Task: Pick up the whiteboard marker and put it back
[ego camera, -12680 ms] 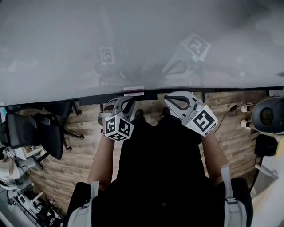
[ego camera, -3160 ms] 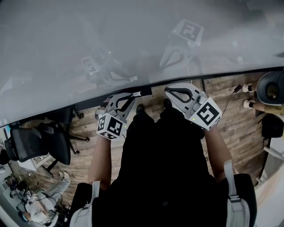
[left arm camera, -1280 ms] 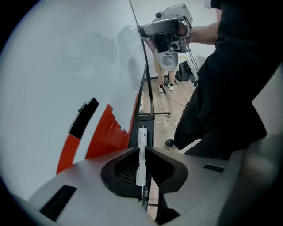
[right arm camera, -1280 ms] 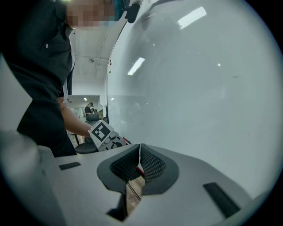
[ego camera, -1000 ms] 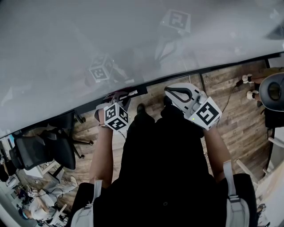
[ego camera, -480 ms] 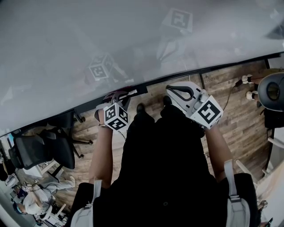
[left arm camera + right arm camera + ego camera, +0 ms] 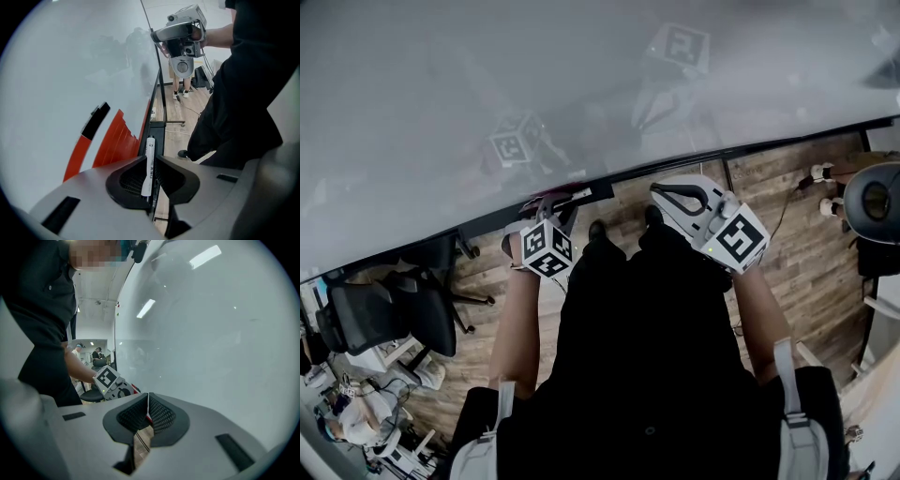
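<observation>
The white whiteboard marker [image 7: 149, 164] lies lengthwise on the black tray [image 7: 158, 131] under the whiteboard [image 7: 70, 70]. My left gripper [image 7: 149, 161] points steeply down at it. Its jaws have just been opening and stand open on either side of the marker, with a thin gap on the right. In the head view the left gripper [image 7: 555, 208] sits at the tray's edge [image 7: 675, 161], and the marker is hidden there. My right gripper [image 7: 148, 400] is shut with nothing in it, held near the board [image 7: 211, 333] and off to the right [image 7: 661, 195].
A red ribbed piece [image 7: 115, 143] sits against the board just left of the marker. A black office chair [image 7: 384, 314] stands on the wood floor at the left. People [image 7: 347, 431] are at the lower left. A round dark device [image 7: 874, 195] is at the far right.
Since about three seconds ago the left gripper has tipped down onto the tray edge. Over the last second neither hand has visibly shifted in the head view.
</observation>
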Demonstrator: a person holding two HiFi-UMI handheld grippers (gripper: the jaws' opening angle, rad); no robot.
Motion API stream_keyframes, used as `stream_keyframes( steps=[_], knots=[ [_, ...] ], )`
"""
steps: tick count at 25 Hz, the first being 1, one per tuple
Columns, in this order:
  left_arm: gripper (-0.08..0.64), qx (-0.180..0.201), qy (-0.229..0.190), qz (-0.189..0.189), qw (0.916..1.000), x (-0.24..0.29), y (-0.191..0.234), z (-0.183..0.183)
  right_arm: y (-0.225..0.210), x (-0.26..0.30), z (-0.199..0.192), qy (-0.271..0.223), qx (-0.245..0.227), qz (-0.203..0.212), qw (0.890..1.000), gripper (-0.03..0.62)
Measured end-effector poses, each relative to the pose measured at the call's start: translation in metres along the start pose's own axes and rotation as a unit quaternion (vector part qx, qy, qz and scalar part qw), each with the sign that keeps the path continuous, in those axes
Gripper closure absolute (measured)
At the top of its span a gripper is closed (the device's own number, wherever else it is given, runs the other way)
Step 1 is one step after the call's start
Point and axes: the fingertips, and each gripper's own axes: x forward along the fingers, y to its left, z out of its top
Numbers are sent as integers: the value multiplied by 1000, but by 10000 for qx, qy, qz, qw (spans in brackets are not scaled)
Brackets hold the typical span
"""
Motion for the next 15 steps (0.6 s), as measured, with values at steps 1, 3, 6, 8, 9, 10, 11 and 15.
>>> stream_keyframes(
  steps=[1, 3, 6, 8, 9, 10, 11, 15],
  knots=[
    [494, -9, -24, 40, 10000, -3, 1, 2, 0, 1, 1, -11, -1, 10, 10000, 572],
    [494, -71, -114, 134, 9998, -9, 3, 6, 0, 3, 2, -16, -19, 47, 10000, 572],
    [494, -250, -431, 296, 9983, -23, 7, 17, 4, 12, 3, -35, -93, 169, 9998, 572],
    [495, -348, -688, 395, 9962, -34, 9, 28, 7, 17, 5, -55, -127, 249, 9996, 572],
    [495, -387, -812, 442, 9950, -39, 11, 34, 8, 19, 7, -73, -133, 282, 9995, 572],
    [495, -428, -930, 487, 9935, -45, 12, 39, 8, 21, 9, -84, -139, 315, 9994, 572],
    [495, -485, -1056, 530, 9918, -50, 14, 45, 7, 23, 12, -96, -156, 354, 9992, 572],
    [498, -1022, -1962, 626, 9732, -79, 23, 70, 6, 32, 28, -236, -258, 521, 9980, 572]
  ],
)
